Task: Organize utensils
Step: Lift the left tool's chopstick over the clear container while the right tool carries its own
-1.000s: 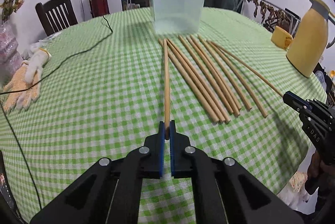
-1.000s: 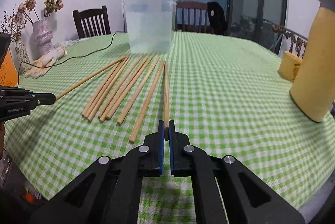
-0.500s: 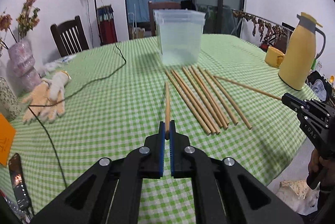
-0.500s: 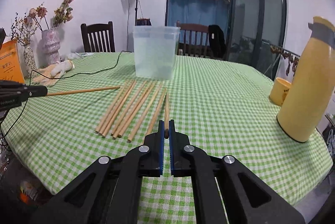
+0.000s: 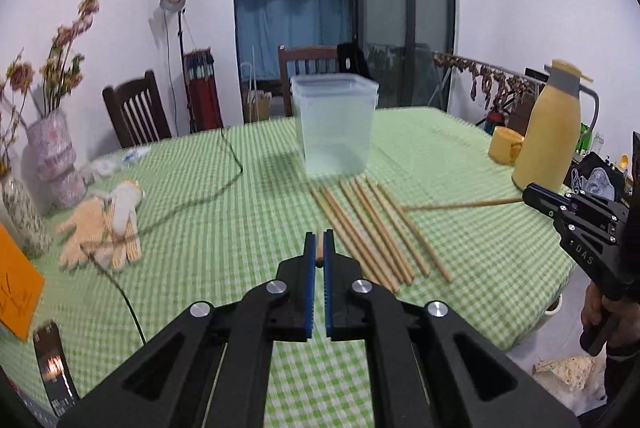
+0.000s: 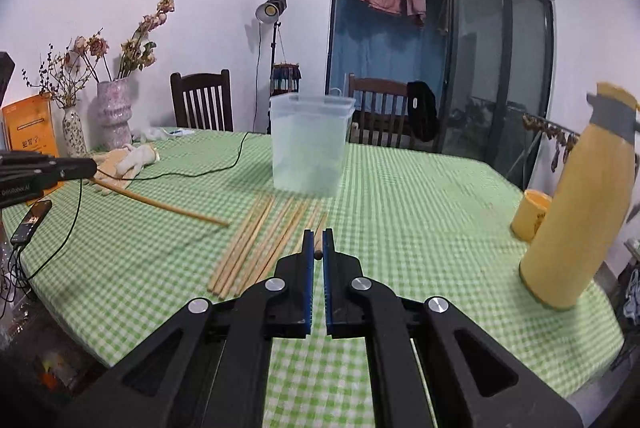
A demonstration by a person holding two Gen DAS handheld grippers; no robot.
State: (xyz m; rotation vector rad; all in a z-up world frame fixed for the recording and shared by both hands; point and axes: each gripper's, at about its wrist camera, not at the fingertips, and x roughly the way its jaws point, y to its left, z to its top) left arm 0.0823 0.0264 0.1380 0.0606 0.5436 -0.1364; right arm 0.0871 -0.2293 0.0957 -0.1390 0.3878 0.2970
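Chopstick (image 5: 319, 248) in left hand-held gripper (image 5: 319, 256)

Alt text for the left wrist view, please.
The left gripper is shut on a wooden chopstick, raised above a green checked tablecloth. Ahead lie loose chopsticks before a clear plastic container; the right gripper holds another chopstick.

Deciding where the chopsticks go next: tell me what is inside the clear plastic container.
The clear plastic container looks empty: no chopsticks stand inside it. Its frosted walls blur the bottom, so anything small and flat there would not show. The loose chopsticks lie on the tablecloth before it.
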